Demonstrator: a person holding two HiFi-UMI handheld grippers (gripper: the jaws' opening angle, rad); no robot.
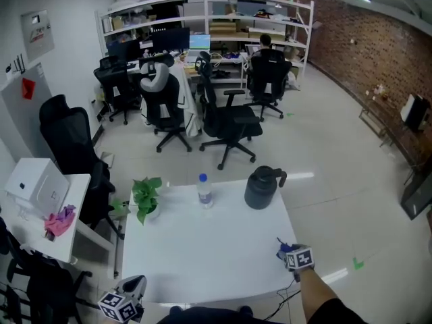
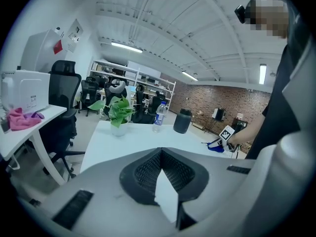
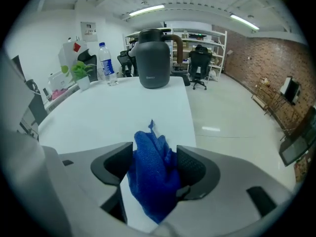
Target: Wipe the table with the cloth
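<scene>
The right gripper (image 1: 289, 254) has its fingers (image 3: 193, 168) clamped on the blue cloth (image 3: 152, 174). The cloth is bunched between them, and a loose tip pokes out just past the fingertips. It sits low over the white table (image 1: 202, 248), near the right edge on the person's side. Whether the cloth actually presses on the surface cannot be told.

Ahead of these fingers the tabletop runs bare up to a dark lidded jug (image 3: 154, 58). A water bottle (image 3: 106, 63) and a small potted plant (image 3: 81, 73) stand further off to their left.

The left gripper (image 1: 133, 287) hangs at the near left corner of the table. Its fingers (image 2: 148, 169) are together with nothing between them. Beyond their tips lie the same plant, bottle and jug, and the right gripper with the cloth shows far to their right.

As for progress, the cloth is picked up and brought to the table, so that part looks done. No streak, spill or damp trail shows on the white surface, so the pictures give no sign of how much has been wiped. My judgement is that the wiping itself is at or near its start. The broad stretch in front of the right fingers, and the strip around the three standing things, are left to cover.
</scene>
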